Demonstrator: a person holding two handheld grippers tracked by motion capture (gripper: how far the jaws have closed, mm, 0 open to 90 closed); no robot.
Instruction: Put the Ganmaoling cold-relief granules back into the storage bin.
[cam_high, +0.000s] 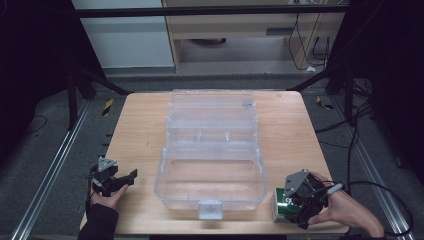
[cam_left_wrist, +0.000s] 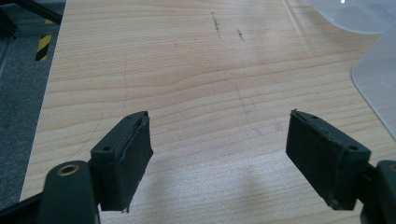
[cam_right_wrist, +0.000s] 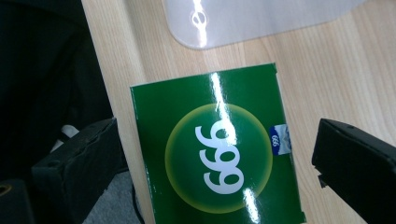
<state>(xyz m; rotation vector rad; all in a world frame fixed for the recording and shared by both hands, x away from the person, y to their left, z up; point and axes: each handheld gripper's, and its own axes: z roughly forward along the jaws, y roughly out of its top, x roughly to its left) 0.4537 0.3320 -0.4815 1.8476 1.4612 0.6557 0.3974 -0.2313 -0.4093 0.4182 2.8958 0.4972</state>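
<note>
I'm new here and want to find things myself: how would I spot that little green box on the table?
Start at the big clear plastic case in the middle of the wooden table. Go to its near right corner, by the table's front edge, under the right gripper. The green box lies there, glossy, the table's one coloured thing, with white numerals in a yellow-green circle.

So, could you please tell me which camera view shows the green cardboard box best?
The right gripper view: the green cardboard box sits close between open jaws, its printed top readable. The high view shows it small beneath the right gripper.
</note>
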